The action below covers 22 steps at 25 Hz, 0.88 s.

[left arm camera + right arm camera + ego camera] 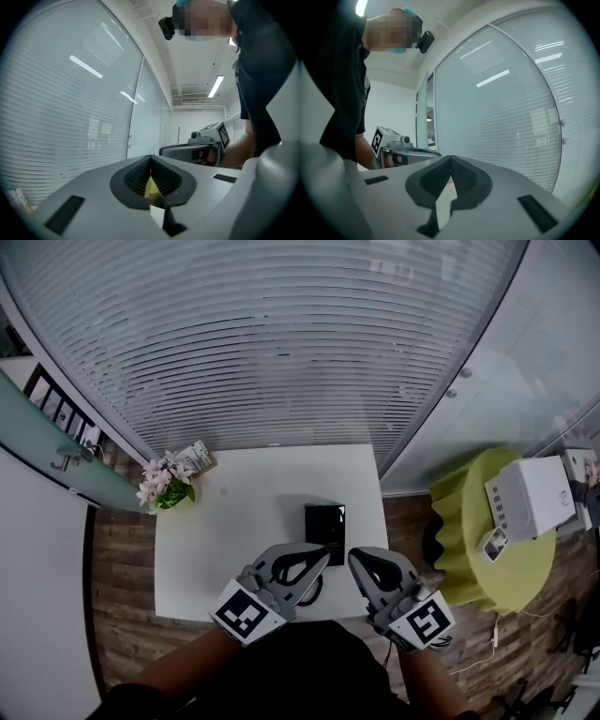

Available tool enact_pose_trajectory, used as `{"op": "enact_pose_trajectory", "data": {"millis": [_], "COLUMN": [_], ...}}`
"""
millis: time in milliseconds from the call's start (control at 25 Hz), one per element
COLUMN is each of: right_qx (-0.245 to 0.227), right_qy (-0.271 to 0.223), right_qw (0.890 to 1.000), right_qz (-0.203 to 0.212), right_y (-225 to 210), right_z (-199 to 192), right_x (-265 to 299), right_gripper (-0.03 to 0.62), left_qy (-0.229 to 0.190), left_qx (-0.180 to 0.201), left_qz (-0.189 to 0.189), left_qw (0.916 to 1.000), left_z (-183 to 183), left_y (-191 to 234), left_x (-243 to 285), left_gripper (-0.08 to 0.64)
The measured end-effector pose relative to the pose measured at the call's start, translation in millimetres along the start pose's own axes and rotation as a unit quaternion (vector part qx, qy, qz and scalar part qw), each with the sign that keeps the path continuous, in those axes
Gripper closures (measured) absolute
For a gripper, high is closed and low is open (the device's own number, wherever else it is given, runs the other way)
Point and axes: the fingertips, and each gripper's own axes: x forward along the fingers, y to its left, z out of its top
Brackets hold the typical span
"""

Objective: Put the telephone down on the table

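Note:
The black telephone (324,524) lies flat on the white table (234,531), right of its middle. Both grippers hover above the table's near edge, side by side and pointing level toward the blinds. My left gripper (324,553) is shut, its dark pads (140,176) meeting with nothing between them. My right gripper (355,557) is shut too and holds nothing, its pads (461,178) pressed together. Neither touches the telephone, which is hidden in both gripper views. In the left gripper view the right gripper (190,150) shows ahead; in the right gripper view the left gripper (405,152) shows at left.
A pot of pink flowers (164,482) and a small box (197,457) stand at the table's far left corner. A glass wall with blinds (281,343) rises behind the table. At right, a round yellow-green table (469,521) carries a white device (530,495).

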Motion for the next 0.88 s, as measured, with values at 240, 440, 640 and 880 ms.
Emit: {"op": "enact_pose_trajectory", "data": {"millis": [240, 440, 640, 880], "right_qx": [-0.005, -0.002, -0.003, 0.003], "right_qy": [0.005, 0.006, 0.012, 0.014], "right_qw": [1.0, 1.0, 1.0, 1.0], "right_qz": [-0.004, -0.003, -0.005, -0.005], "right_y": [2.0, 4.4, 3.6, 5.2], "right_z": [1.4, -1.2, -1.6, -5.1], "right_x": [1.9, 2.4, 3.3, 4.6], "right_gripper": [0.569, 0.569, 0.569, 0.569], "left_qy": [0.0, 0.009, 0.008, 0.005], "left_qx": [-0.014, -0.014, -0.02, -0.026], "left_qz": [0.005, 0.012, 0.006, 0.01], "left_qw": [0.9999, 0.9998, 0.9998, 0.9996], "left_z": [-1.3, -5.5, -5.1, -4.9], "left_y": [0.6, 1.4, -0.7, 2.8], "left_x": [-0.2, -1.3, -0.5, -4.6], "left_gripper": [0.551, 0.551, 0.551, 0.551]}}
